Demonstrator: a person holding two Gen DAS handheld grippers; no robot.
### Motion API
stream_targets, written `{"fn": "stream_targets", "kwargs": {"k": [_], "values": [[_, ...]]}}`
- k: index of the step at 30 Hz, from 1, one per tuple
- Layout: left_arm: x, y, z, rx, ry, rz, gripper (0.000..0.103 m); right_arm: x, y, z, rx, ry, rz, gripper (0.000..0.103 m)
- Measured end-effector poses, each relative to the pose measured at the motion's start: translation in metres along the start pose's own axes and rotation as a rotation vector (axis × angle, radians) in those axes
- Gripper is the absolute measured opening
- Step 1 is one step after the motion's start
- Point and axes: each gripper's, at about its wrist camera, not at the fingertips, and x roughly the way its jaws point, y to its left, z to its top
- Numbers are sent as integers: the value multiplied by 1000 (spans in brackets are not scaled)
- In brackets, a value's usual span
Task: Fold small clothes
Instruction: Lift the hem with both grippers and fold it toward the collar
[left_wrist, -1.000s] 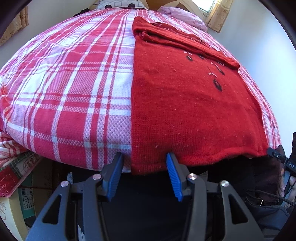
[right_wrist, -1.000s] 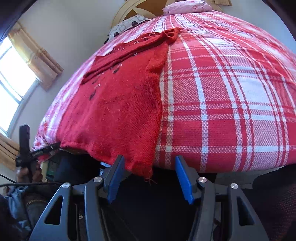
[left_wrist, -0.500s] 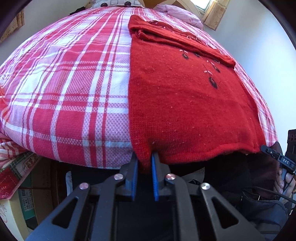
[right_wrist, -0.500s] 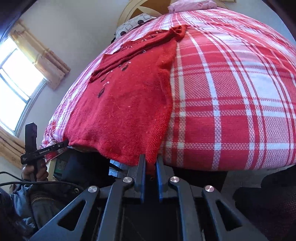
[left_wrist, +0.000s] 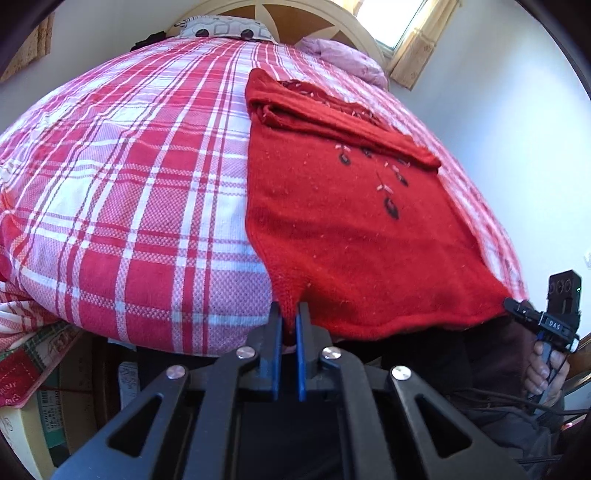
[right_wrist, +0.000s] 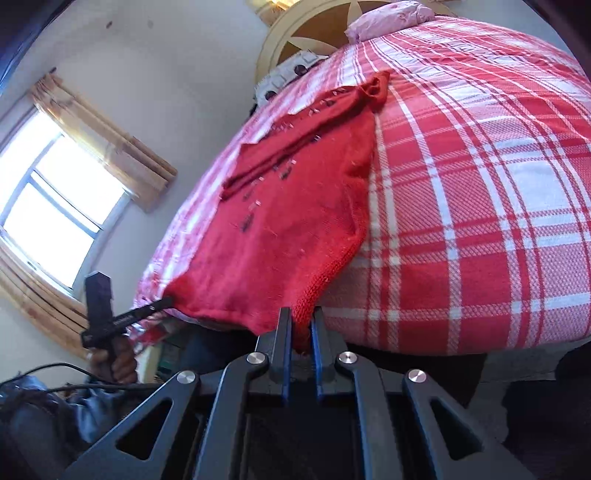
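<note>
sweater (left_wrist: 343, 229) corners hidden between closed jaws.

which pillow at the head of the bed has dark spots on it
The white pillow against the wooden headboard; it carries dark round spots. The other, the pink pillow nearer the window, is plain.

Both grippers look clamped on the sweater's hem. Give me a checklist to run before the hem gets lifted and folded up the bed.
1. Left gripper shut on the red knitted sweater at its near-left hem corner: ok.
2. Right gripper shut on the near-right hem corner: ok.
3. Sleeve already folded across the chest: ok.
4. Sweater body lies flat on the red-and-white plaid bedspread: ok.
5. Both knit layers caught in each grip: cannot tell.
6. Hem between the grips taut: not ok, it sags.
</note>
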Motion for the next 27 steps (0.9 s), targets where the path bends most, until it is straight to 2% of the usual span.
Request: {"fn": "stream_targets", "kwargs": {"k": [4, 7, 15, 20, 27], "values": [[-11, -3, 9, 4, -44, -66, 7, -8, 5, 9, 16, -41, 74, 8], [-23, -7, 22, 17, -93, -103, 7, -12, 8, 21, 15, -67, 94, 8], [-32, -12, 70, 36, -192, -129, 7, -12, 8, 59, 31, -132, 109, 8], [-22, -6, 104, 9, -211, -148, 7, -12, 8, 89, 38, -167, 119, 8], [-12, -3, 147, 0, -246, -128, 7, -4, 11, 136, 28, -197, 117, 8]]}}
